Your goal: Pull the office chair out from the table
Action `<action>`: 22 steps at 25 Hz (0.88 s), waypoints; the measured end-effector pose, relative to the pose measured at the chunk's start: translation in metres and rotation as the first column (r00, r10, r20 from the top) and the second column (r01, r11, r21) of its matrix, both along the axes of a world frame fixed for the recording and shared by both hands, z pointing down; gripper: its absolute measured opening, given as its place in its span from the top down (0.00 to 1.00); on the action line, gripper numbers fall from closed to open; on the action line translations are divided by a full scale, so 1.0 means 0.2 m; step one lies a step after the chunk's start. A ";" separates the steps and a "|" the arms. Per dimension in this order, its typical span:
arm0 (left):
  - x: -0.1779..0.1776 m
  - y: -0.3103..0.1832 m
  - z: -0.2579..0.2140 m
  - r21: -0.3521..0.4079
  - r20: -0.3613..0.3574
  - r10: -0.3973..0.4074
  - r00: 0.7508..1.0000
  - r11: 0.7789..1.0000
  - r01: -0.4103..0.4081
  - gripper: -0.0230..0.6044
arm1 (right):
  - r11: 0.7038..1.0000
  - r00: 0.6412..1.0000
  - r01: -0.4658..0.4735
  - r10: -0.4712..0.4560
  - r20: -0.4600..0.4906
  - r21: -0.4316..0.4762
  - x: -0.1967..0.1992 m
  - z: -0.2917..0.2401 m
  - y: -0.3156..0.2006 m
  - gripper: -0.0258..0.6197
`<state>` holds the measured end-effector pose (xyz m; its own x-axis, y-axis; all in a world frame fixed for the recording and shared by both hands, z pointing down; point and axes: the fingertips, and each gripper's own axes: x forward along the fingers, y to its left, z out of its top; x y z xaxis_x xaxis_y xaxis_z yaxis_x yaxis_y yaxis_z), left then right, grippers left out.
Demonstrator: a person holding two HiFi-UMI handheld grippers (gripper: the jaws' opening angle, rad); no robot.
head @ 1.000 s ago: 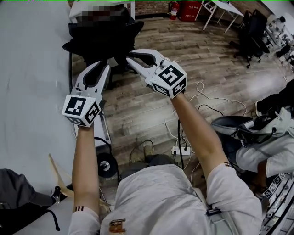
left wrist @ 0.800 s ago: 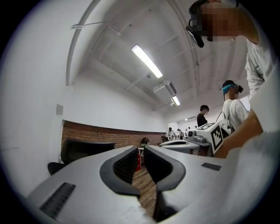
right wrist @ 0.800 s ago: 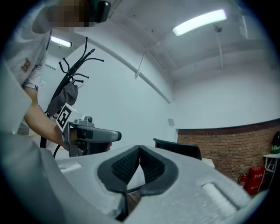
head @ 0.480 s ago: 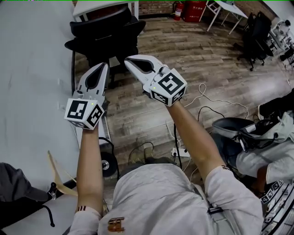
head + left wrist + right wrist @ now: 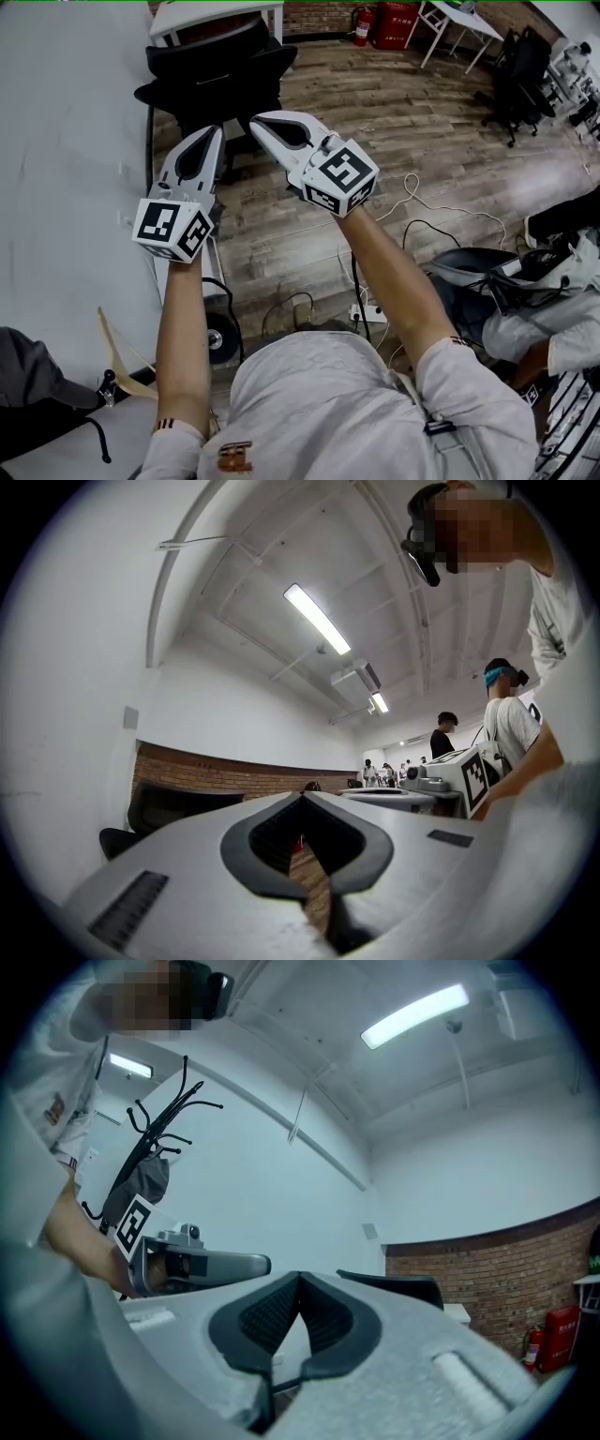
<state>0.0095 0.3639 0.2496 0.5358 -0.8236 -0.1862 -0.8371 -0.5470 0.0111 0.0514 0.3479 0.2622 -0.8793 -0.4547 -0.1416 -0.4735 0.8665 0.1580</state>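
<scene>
The black mesh office chair is being shown at the far end of the head view. It stands on the brown wood-plank floor, right up against the white-topped table. How far it is tucked under the table cannot be told, since the table is being cut off by the picture's edge.

Both tools are being held out ahead of the body towards that chair, and neither is touching it. In each gripper view the chair is being seen only as a dark shape some way beyond the tips. The white left gripper is being kept with its jaws pressed together and nothing between them. The white right gripper is likewise being kept closed on nothing.

This pose is judged to fit two stages equally. The grippers may be being brought up to a chair that is to be drawn away from the table. Or they may be being carried clear of a chair that has been left where it now stands.

The forearms are being held nearly straight and side by side, with the left one close to the pale grey wall. The right gripper is being angled inward, so that the two tips are being kept near each other. Both tools are being pointed roughly level, slightly upward.
</scene>
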 end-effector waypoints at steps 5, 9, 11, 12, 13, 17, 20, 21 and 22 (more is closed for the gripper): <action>0.01 0.02 -0.01 0.001 0.000 0.007 1.000 1.000 -0.007 0.96 | 1.000 1.000 0.005 -0.005 -0.018 0.001 -0.01 0.01 0.03 0.96; 0.02 0.03 0.00 0.008 0.002 0.017 1.000 1.000 -0.017 0.96 | 1.000 1.000 0.005 -0.005 -0.022 -0.004 -0.01 0.01 0.05 0.96; 0.03 0.03 0.01 0.009 0.002 0.020 1.000 1.000 -0.020 0.96 | 1.000 1.000 0.005 -0.006 -0.023 -0.005 0.00 0.01 0.05 0.96; 0.03 0.03 0.01 0.005 0.002 0.020 1.000 1.000 -0.020 0.96 | 1.000 1.000 0.005 -0.005 -0.023 -0.005 0.00 0.01 0.05 0.96; 0.03 0.04 0.01 0.001 0.001 0.020 1.000 1.000 -0.020 0.96 | 1.000 1.000 0.005 -0.005 -0.023 -0.005 0.00 0.01 0.06 0.96; 0.04 0.06 -0.01 0.002 0.001 0.021 1.000 1.000 -0.021 0.96 | 1.000 1.000 0.007 -0.007 -0.023 -0.003 0.01 -0.01 0.07 0.96; 0.05 0.05 0.00 0.008 0.001 0.021 1.000 1.000 -0.021 0.96 | 1.000 1.000 0.009 -0.009 -0.021 -0.002 0.01 0.00 0.07 0.96; 0.04 0.04 0.01 0.011 0.001 0.022 1.000 1.000 -0.022 0.96 | 1.000 1.000 0.010 -0.010 -0.021 -0.002 0.01 0.00 0.06 0.96; 0.04 0.03 0.01 0.012 0.001 0.022 1.000 1.000 -0.022 0.96 | 1.000 1.000 0.011 -0.011 -0.022 -0.002 0.00 0.01 0.05 0.96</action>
